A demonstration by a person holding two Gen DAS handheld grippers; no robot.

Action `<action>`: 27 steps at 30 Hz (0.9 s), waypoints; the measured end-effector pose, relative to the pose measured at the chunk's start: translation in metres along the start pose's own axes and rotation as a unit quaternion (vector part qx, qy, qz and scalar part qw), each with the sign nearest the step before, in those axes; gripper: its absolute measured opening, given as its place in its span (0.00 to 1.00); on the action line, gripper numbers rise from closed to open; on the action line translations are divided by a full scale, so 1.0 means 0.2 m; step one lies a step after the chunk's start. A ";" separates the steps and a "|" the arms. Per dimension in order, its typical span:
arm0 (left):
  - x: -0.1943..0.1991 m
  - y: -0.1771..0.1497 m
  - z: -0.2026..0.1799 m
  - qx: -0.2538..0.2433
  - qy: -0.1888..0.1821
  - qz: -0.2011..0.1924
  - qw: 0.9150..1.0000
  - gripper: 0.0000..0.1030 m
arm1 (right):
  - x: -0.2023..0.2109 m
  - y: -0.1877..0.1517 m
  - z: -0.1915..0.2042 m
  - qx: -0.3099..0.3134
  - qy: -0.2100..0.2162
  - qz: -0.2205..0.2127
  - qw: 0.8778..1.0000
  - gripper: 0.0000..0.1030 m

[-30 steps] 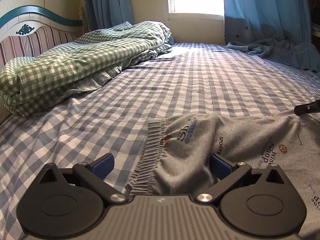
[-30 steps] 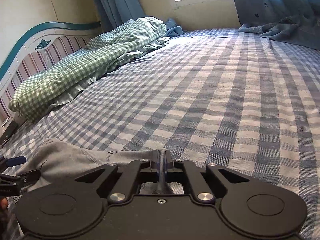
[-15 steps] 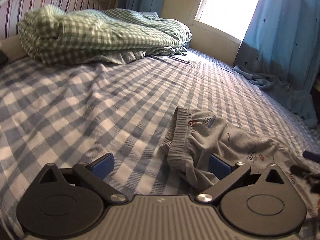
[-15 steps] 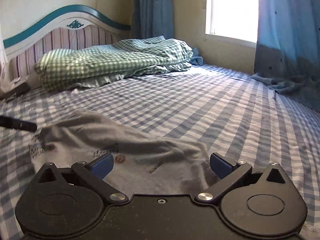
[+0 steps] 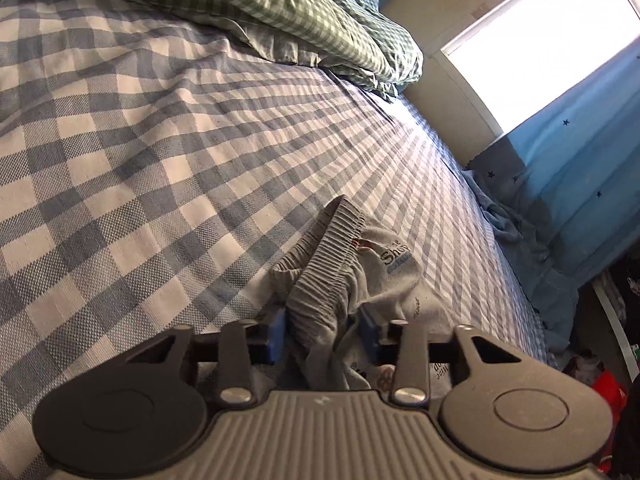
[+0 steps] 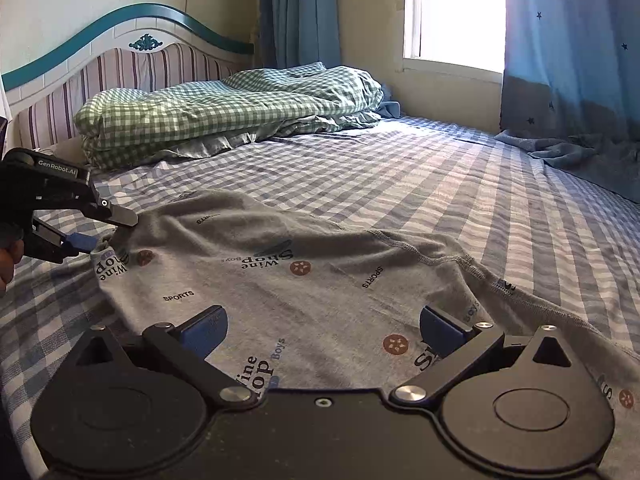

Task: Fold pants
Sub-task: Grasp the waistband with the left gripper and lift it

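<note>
Bedroom, daylight from a window (image 6: 456, 12) with blue star curtains (image 6: 572, 60). Checked blue-and-white bedsheet (image 5: 152, 152) covers the bed; green gingham duvet (image 6: 224, 108) bunched near the striped headboard (image 6: 120, 68).

Grey printed pants (image 6: 320, 280) lie spread on the sheet, on the near part of the bed, mostly flat but rumpled. Ribbed waistband (image 5: 328, 264) is at the left end, hemmed leg edge toward the right.

Left gripper (image 5: 324, 332): jaws closing, narrow gap, waistband bunched up between the blue pads. Right-wrist view shows the same gripper (image 6: 108, 228) nipping the cloth's left end. Pads look about in contact with the fabric on the left-pad side; right pad less clear.

Right gripper (image 6: 320, 328): jaws spread wide, hovering low over the mid-section of the pants, nothing pinched.

Risks, as I judge them:
- Left grip takes a thick wad of waistband, not one clean edge. Lifting could drag both layers unevenly and skew the fold line.
- Bite may be shallow; elastic rib could slip out under tension.
- Right jaws could catch sheet along with pants if pushed down on the soft bed, pulling the bedsheet into the fold.
- Only one end held: moving the left hand now would slide or crumple the free leg end.
</note>
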State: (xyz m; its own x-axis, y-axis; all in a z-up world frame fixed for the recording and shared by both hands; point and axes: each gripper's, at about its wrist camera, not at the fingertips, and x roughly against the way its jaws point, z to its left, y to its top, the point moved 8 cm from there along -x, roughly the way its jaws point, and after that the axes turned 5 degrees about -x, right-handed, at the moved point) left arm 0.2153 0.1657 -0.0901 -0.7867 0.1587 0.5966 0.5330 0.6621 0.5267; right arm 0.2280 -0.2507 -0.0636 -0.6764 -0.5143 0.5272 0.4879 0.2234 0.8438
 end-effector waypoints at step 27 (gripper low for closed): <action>0.03 0.04 -0.06 -0.076 0.011 -0.039 0.996 0.23 | -0.04 -0.09 -0.04 0.012 -0.031 0.030 0.999 0.99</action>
State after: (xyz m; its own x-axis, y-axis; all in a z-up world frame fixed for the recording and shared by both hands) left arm 0.2185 0.1633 -0.0764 -0.8213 0.0942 0.5626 0.5131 0.5530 0.6564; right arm 0.2297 -0.2569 -0.0845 -0.6805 -0.4468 0.5809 0.5150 0.2723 0.8128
